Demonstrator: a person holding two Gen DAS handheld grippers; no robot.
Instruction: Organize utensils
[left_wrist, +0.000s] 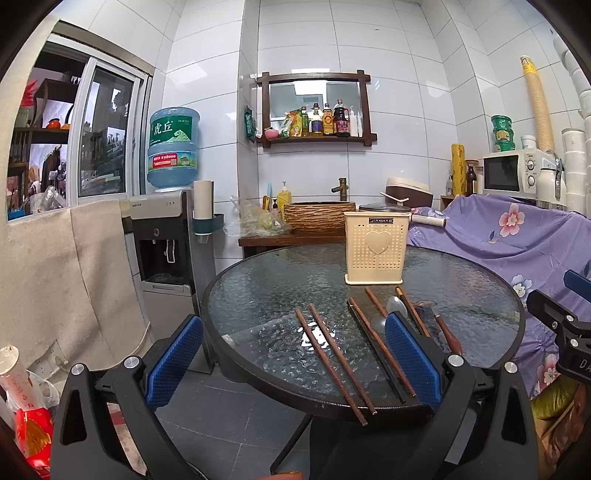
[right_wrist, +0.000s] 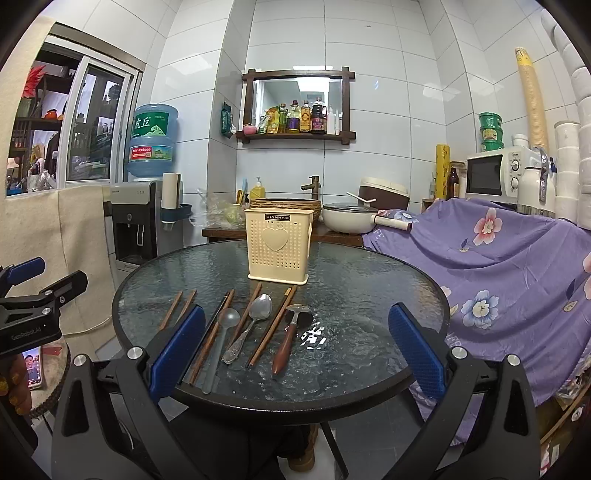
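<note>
A cream utensil holder (right_wrist: 279, 245) with a heart on it stands upright at the far side of the round glass table (right_wrist: 369, 280); it also shows in the left wrist view (left_wrist: 375, 252). In front of it lie several brown chopsticks (right_wrist: 275, 325), a metal spoon (right_wrist: 251, 325), a clear spoon (right_wrist: 221, 332) and a wooden-handled spoon (right_wrist: 288, 338). In the left wrist view two chopsticks (left_wrist: 332, 360) lie between the fingers. My left gripper (left_wrist: 295, 354) and my right gripper (right_wrist: 295, 345) are open, empty, held at the table's near edge.
A water dispenser (left_wrist: 166, 243) stands left of the table. A purple flowered cloth (right_wrist: 498, 258) covers furniture on the right. Behind the table are a counter with a wooden basin (left_wrist: 319, 216), a pot (right_wrist: 349, 218) and a microwave (right_wrist: 498, 175).
</note>
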